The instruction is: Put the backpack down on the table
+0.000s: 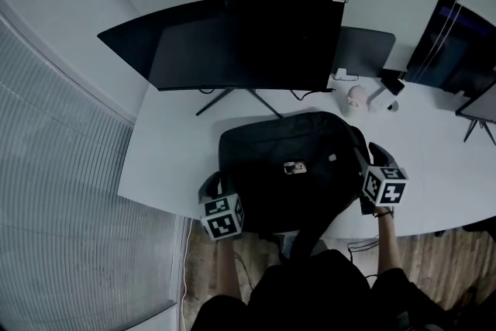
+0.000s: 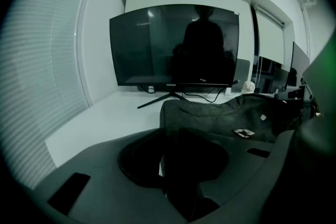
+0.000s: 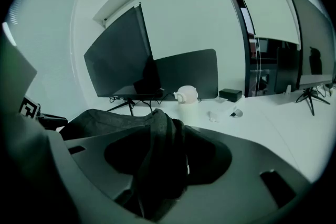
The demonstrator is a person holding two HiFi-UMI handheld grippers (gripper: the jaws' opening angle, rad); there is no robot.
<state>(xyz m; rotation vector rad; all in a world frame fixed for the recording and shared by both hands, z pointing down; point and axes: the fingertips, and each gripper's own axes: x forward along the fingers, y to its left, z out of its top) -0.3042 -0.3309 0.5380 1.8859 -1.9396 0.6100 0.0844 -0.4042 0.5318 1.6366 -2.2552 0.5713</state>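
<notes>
In the head view a black fabric backpack (image 1: 287,167) lies flat on the white table (image 1: 167,155), close to the near edge and about midway along it, in front of the stand of a wide curved black monitor (image 1: 240,43) that stands along the far edge. A small pale tag (image 1: 294,167) shows on the pack's top face, and one dark strap (image 1: 316,227) hangs from it over the near edge. The left gripper (image 1: 215,186) sits at the pack's near-left corner and the right gripper (image 1: 370,163) at its right side, each touching the fabric, with their marker cubes nearest the person. Toward the far right of the tabletop stand a small white round-topped bottle (image 1: 355,99) and, behind it, a flat grey panel (image 1: 364,50). In the left gripper view the left gripper (image 2: 181,173) has its jaws closed on a dark fold of the backpack (image 2: 226,113), whose body stretches away to the right across the tabletop; the curved monitor (image 2: 173,44) stands beyond it with its thin legs on the table. In the right gripper view the right gripper (image 3: 157,165) has its jaws clamped on a bunched dark fold of the backpack (image 3: 105,120), which rises between them, and the rest of the pack lies to the left. Behind it are the white bottle (image 3: 186,99), the grey panel (image 3: 186,73), the monitor (image 3: 118,60) and a small black box (image 3: 230,94).
</notes>
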